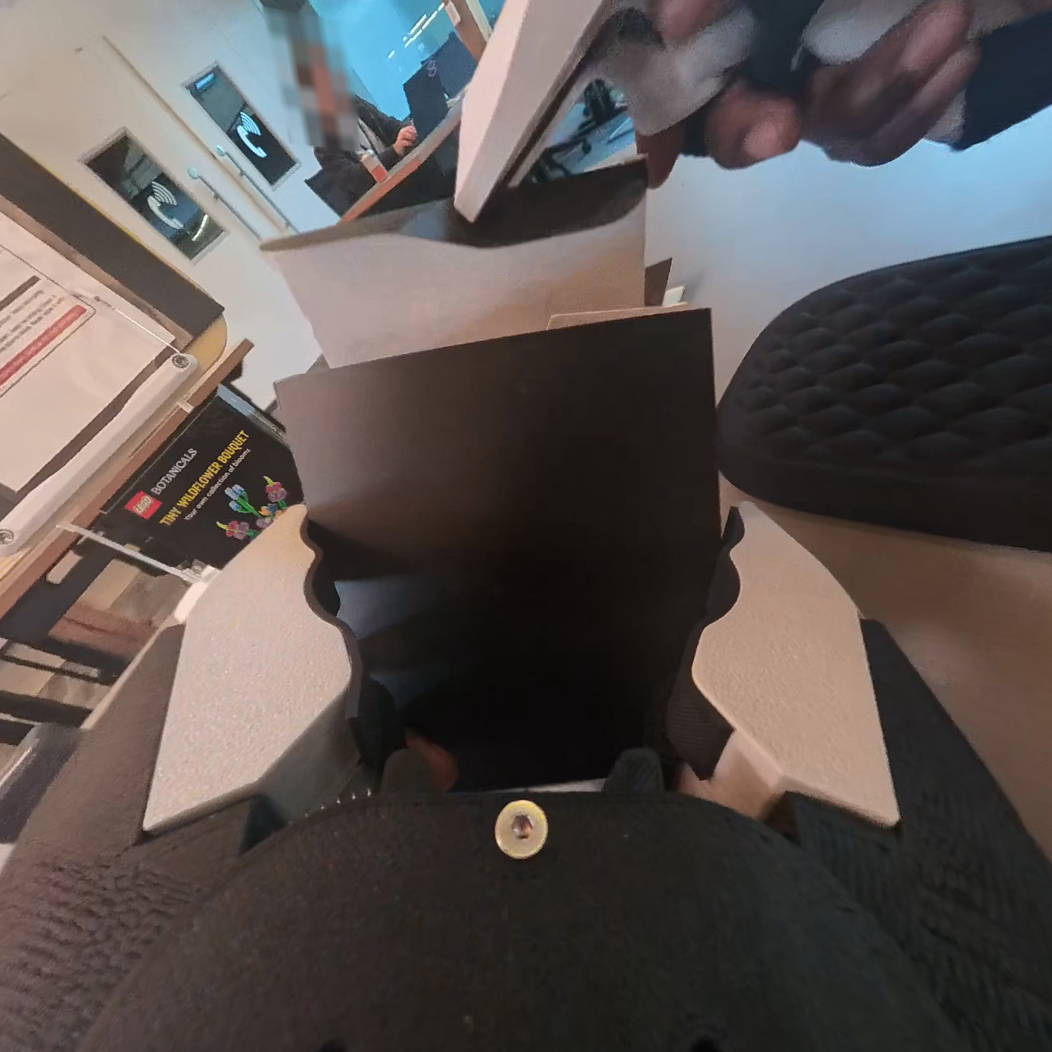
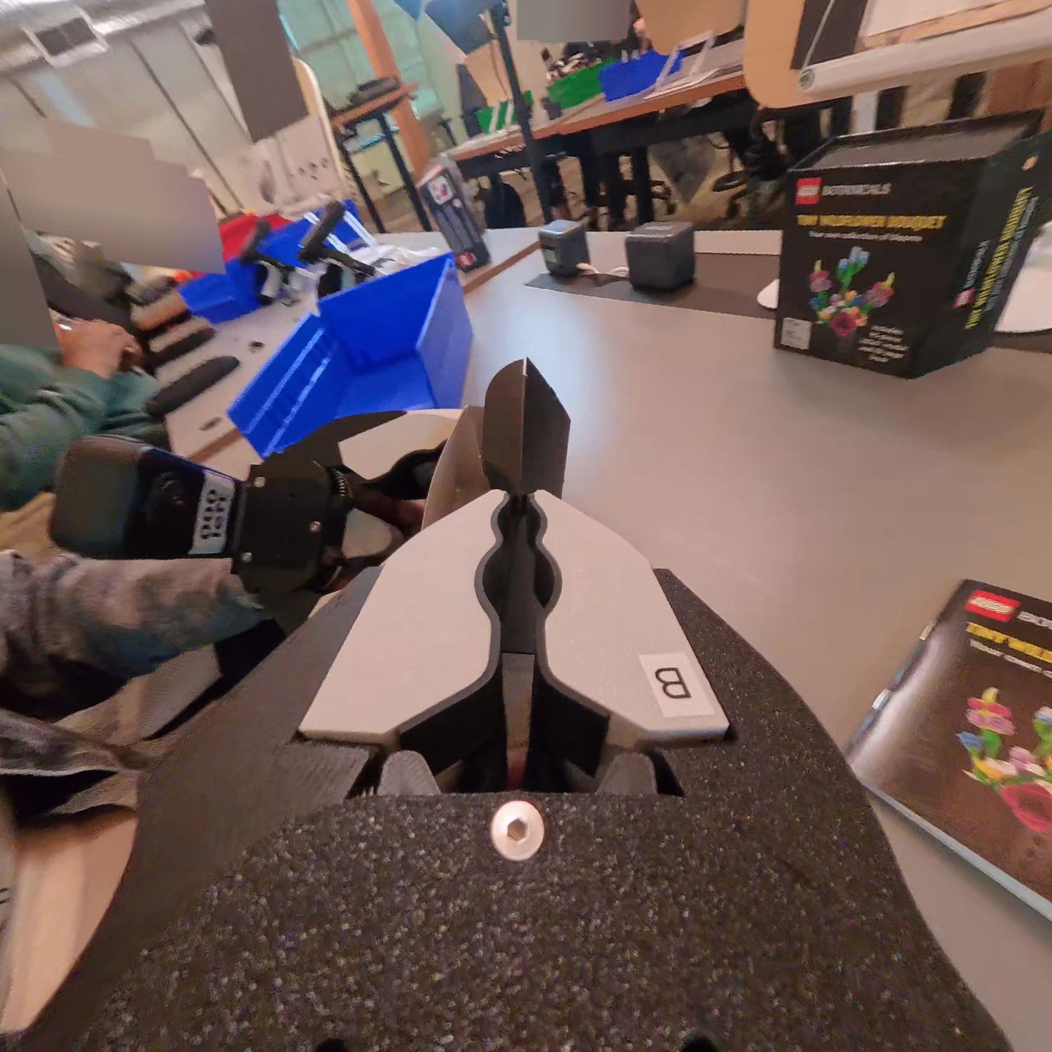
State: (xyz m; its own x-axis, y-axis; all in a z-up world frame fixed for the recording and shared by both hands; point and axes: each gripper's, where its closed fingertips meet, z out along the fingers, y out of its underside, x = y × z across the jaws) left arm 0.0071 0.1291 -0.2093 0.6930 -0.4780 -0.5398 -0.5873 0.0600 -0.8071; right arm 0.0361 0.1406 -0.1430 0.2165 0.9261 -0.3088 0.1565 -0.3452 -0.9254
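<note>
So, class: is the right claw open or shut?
Shut. The right claw has its grey fingers pinched together on a thin dark cardboard flap that sticks out beyond the tips.

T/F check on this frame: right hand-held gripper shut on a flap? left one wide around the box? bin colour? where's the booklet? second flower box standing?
1. The right hand-held gripper is shut on a dark cardboard flap. True.
2. The left hand-held gripper is shut with nothing between its fingers. False: its fingers stand wide, with a dark box between them.
3. The bin on the table is red. False: it is blue.
4. A booklet lies flat at the right. True.
5. The flower-print box stands upright. True.
</note>
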